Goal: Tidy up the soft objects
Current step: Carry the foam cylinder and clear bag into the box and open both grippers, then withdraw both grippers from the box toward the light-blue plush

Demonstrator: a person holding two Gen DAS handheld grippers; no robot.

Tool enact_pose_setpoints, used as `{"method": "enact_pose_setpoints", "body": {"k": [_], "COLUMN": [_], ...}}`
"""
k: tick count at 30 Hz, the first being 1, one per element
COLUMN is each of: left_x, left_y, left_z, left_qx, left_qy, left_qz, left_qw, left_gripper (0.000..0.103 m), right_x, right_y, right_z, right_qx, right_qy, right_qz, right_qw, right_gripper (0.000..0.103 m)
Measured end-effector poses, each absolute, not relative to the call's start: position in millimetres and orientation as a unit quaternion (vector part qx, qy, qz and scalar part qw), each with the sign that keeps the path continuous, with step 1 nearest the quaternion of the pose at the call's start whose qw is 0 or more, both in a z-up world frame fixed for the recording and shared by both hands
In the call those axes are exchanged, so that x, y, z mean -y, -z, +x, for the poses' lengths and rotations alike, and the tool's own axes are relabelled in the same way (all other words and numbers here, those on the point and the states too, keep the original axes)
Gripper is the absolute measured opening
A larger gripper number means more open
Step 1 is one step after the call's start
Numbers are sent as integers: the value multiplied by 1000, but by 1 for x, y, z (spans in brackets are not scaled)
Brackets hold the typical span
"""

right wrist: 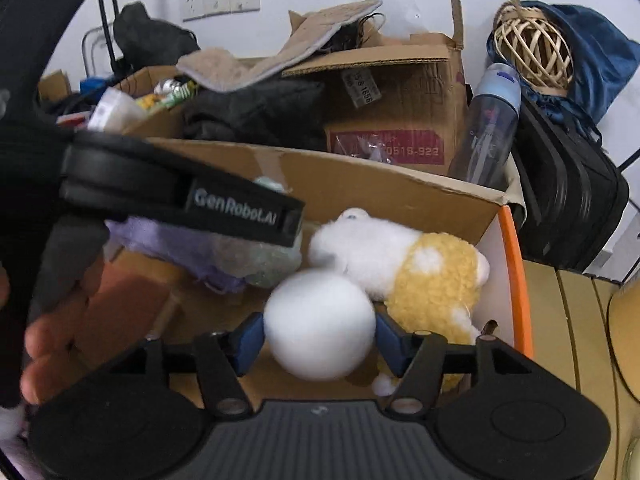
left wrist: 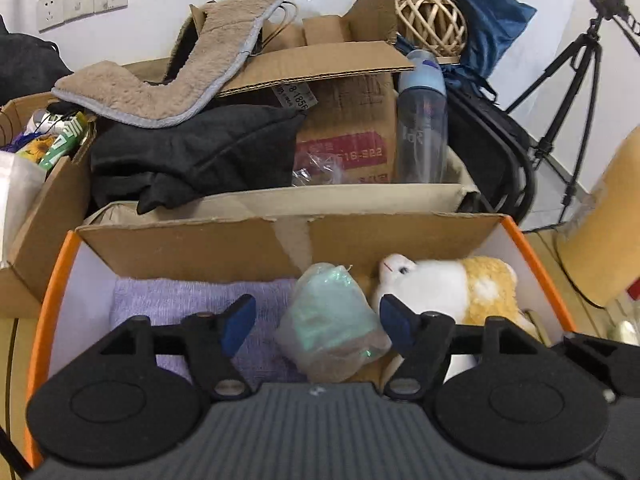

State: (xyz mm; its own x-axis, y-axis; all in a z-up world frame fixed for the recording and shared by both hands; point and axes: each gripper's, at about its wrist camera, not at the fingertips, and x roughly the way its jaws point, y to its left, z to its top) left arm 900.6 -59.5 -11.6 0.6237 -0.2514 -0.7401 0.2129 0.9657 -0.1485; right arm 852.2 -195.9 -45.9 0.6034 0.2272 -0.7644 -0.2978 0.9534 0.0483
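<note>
The orange-rimmed box [left wrist: 532, 248] is the place where the soft things go, and a torn cardboard flap [left wrist: 200, 244] leans over its back edge; behind it stands a crowded pile with a water bottle [left wrist: 422, 120] and dark clothes [left wrist: 192, 152]. Inside the box I see the plush toy [right wrist: 400, 264] in white and yellow on the right side, the purple towel [left wrist: 180, 296] on the left side, and a bagged green cloth [left wrist: 332, 316] between them. The left gripper [left wrist: 318, 324] hangs over this bag with its fingers spread; the bag lies between them, and the pads do not seem to press it, so it looks released. The right gripper [right wrist: 320, 338] has the white ball [right wrist: 320, 326] between its blue pads, which touch both sides of it, above the bare floor of the box just beside the plush toy. The ball is blurred, so I cannot say how firm the hold is. I think the main danger is that the ball, round and light, rolls or bounces when it drops, perhaps over the low front edge. Also the two grippers are very near, and they may knock together or drag the bag out when they leave.
</note>
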Motion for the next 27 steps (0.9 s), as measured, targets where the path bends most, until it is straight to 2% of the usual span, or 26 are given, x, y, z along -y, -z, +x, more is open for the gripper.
{"method": "enact_pose_setpoints", "body": {"k": [5,9,11,18,21,22,23,27], "left_x": [45,27,20,9,3,0,-3,-18], "left_y": [-28,-78,-104,-173,-181,-178,-173,-139], "left_z": [865,822,797,701,638,608,582,478], "left_qx": [-384,-353,-333,-266,-218,-189,-167,-116], "left_qy": [144,141,141,125,119,116,120,127], "left_qz": [-13,-10,-4,13,20,28,31,23], "left_qw": [912,925,932,956,968,975,978,985], "left_gripper": [75,75,75,79,79,83,86,88], "right_x": [209,220,227,247,249,251,254,257], "right_y": [13,-38,-64,-135,-144,-143,-140,-115], "right_z": [834,798,776,698,655,636,616,529], "right_qx": [-399,-362,-342,-293,-271,-259,-248,-206], "right_qy": [-147,-148,-142,-128,-130,-132,-137,-143], "right_qz": [-18,-24,-31,-25,-30,-27,-23,-24], "right_qw": [905,920,928,947,953,956,959,968], "right_gripper": [60,62,67,68,68,71,75,77]}}
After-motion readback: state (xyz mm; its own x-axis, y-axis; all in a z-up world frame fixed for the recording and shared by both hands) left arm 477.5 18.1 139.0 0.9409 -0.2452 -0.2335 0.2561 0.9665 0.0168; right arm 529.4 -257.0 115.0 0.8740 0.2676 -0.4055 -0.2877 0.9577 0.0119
